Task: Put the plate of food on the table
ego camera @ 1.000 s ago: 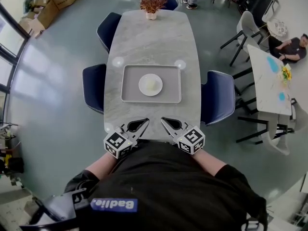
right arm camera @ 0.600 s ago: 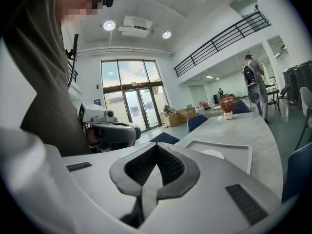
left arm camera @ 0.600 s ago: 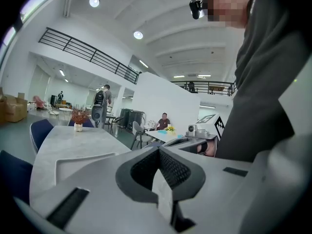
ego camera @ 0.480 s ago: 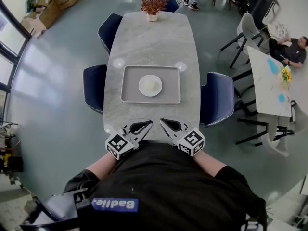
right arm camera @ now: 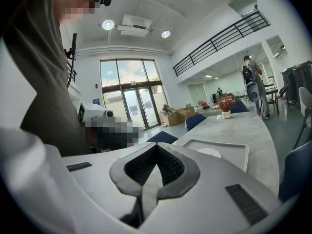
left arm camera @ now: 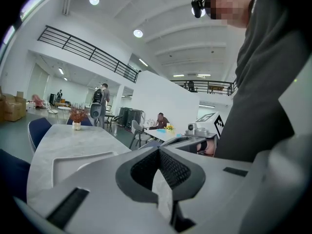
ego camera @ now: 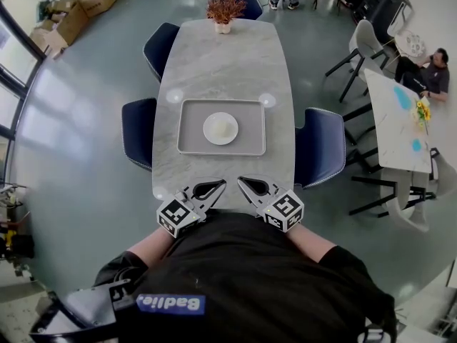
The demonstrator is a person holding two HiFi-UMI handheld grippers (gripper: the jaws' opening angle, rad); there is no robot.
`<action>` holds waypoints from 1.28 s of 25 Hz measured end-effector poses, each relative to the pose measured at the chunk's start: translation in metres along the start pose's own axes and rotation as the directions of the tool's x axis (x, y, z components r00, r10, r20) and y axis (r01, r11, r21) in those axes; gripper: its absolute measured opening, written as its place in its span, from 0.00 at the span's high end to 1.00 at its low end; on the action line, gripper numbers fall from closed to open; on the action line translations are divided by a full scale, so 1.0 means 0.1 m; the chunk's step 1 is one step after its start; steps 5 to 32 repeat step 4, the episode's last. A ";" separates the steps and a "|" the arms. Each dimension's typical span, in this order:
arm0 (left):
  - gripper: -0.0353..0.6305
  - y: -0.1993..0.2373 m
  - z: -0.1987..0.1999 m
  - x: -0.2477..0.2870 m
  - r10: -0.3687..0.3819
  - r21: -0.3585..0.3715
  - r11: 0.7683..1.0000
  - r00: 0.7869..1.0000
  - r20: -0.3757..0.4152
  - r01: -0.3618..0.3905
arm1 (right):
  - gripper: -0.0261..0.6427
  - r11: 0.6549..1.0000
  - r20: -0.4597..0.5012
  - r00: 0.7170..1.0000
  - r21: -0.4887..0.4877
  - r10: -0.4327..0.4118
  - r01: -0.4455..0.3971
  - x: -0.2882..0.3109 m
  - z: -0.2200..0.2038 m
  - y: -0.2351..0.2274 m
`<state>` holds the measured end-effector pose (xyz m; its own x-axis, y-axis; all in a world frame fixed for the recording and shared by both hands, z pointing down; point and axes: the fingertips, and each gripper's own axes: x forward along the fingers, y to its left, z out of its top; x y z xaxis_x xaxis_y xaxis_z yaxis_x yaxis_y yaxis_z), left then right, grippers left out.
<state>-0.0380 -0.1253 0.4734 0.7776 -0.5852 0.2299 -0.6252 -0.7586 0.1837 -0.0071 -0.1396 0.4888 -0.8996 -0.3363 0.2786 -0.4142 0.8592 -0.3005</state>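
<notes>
A white plate with a pale mound of food sits in the middle of a grey tray on the marble table. Both grippers hover at the table's near edge, close to the person's body and well short of the tray. My left gripper is shut with nothing between its jaws, and so is my right gripper. The right gripper view shows its closed tips with the plate and tray beyond them. In the left gripper view the closed tips hide most of the tray.
A potted dried plant stands at the table's far end. Blue chairs flank the table on the left and right. A person sits at a second table to the right. Cardboard boxes lie at the far left.
</notes>
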 end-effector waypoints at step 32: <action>0.94 -0.04 -0.02 0.00 0.004 -0.005 1.000 1.000 -0.001 -0.004 | 0.94 1.000 -0.006 1.000 -0.002 -0.001 0.001 -0.03 -0.02 0.02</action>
